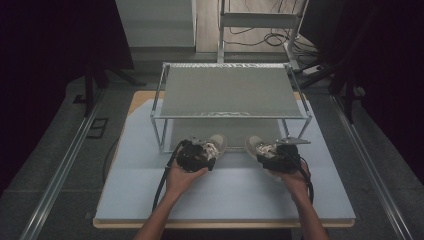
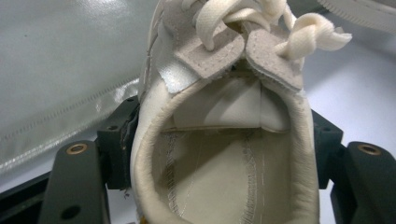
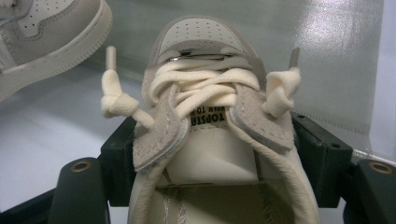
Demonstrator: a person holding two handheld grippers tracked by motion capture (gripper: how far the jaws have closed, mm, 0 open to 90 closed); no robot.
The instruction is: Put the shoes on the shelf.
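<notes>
Two cream and grey lace-up sneakers lie side by side on the white mat, toes pointing toward the rack. My left gripper (image 1: 196, 154) is shut on the left sneaker (image 1: 216, 144) at its heel collar. Up close, the black jaws press both sides of the left sneaker (image 2: 219, 116), with my left gripper (image 2: 222, 154) around its opening. My right gripper (image 1: 278, 156) is shut on the right sneaker (image 1: 256, 146) in the same way. In the right gripper view the right sneaker (image 3: 205, 42) sits laces up inside my right gripper (image 3: 205, 158).
A two-level metal rack (image 1: 230, 92) stands just beyond the sneakers, its front posts at either side of them. The white mat (image 1: 225, 195) covers the table (image 1: 140, 97). The left sneaker (image 3: 51, 28) appears at the upper left of the right gripper view.
</notes>
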